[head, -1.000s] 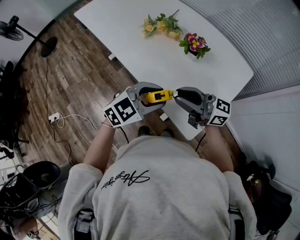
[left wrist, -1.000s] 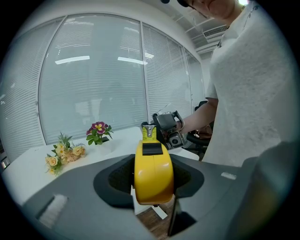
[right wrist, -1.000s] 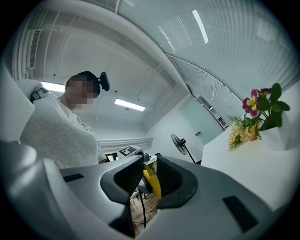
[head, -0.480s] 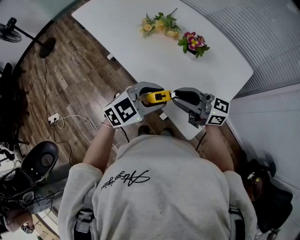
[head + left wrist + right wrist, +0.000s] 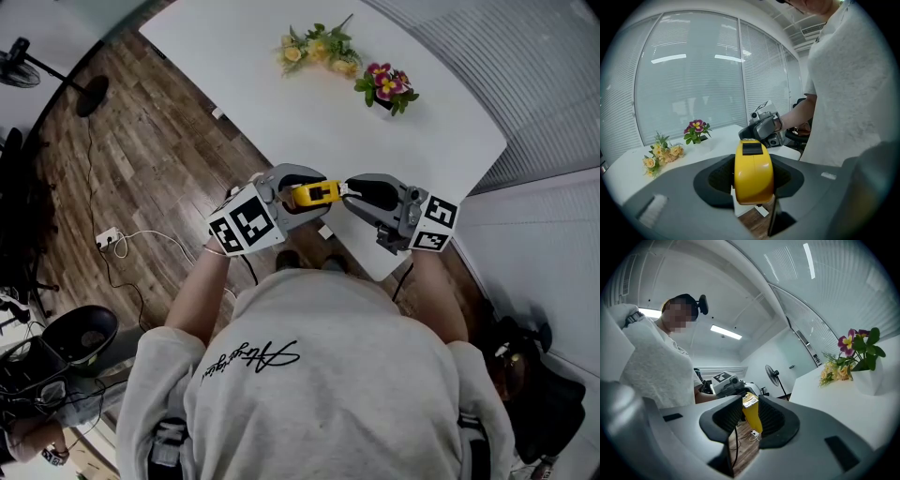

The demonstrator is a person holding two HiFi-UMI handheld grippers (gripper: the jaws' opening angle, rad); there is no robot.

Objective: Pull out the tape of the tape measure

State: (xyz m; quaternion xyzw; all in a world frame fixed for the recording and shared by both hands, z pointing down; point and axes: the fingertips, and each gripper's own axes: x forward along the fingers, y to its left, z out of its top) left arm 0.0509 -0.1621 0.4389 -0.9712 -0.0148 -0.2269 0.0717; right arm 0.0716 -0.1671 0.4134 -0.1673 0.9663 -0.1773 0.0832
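Note:
A yellow tape measure (image 5: pixel 317 194) is held in front of my chest, over the near edge of the white table (image 5: pixel 281 94). My left gripper (image 5: pixel 302 196) is shut on its body, the black pads pressing both sides of the yellow case (image 5: pixel 753 171). My right gripper (image 5: pixel 348 190) faces it from the right, its tips right at the case's right end. In the right gripper view a narrow gap stands between the pads (image 5: pixel 771 418), and the yellow case (image 5: pixel 751 412) shows just beyond it. No pulled-out tape blade is visible.
Yellow flowers (image 5: pixel 323 49) and a potted purple flower (image 5: pixel 387 87) sit at the table's far side. A standing fan (image 5: pixel 37 58) and a power strip with its cable (image 5: pixel 111 236) are on the wood floor at left. A black chair (image 5: pixel 80 333) stands at lower left.
My right gripper has edged slightly left, toward the tape measure's end. The left gripper and the tape measure have stayed put. The chair at lower left has shifted.

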